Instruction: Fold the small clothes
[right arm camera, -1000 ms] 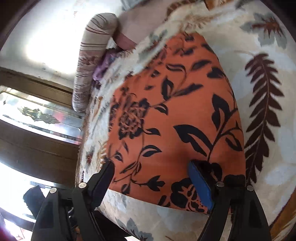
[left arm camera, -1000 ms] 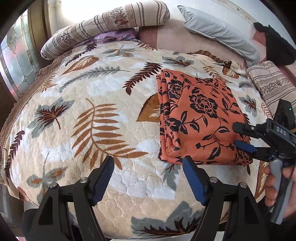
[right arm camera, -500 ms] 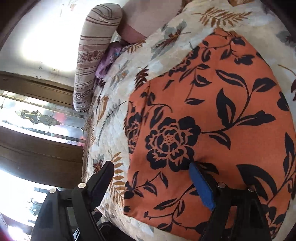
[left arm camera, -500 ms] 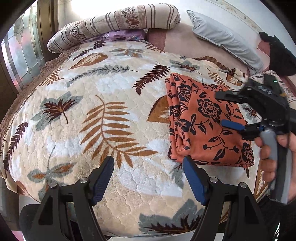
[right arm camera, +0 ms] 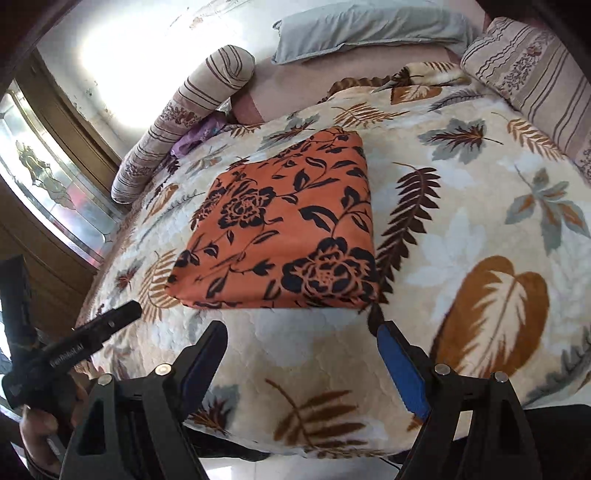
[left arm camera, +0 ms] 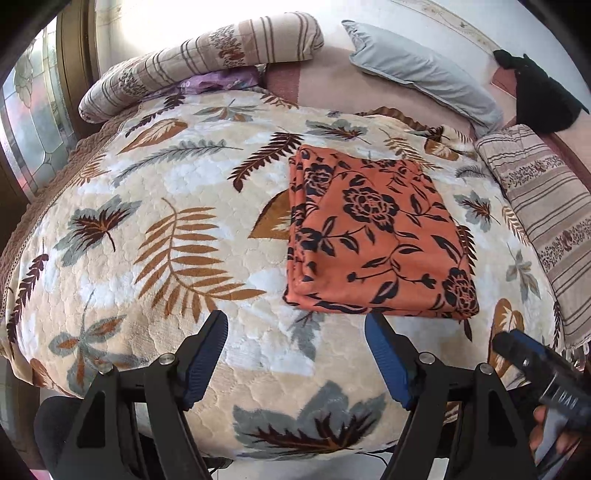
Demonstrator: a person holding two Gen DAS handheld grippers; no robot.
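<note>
One folded orange floral cloth lies right of the leaf-print blanket's middle, left gripper opening, empty, over the near edge; right wrist view: right gripper released, empty, cloth beyond the tips.

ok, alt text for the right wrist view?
A folded orange cloth with black flowers lies flat on a leaf-patterned blanket. The open right gripper hangs empty near its front edge. Pillows lie behind.
</note>
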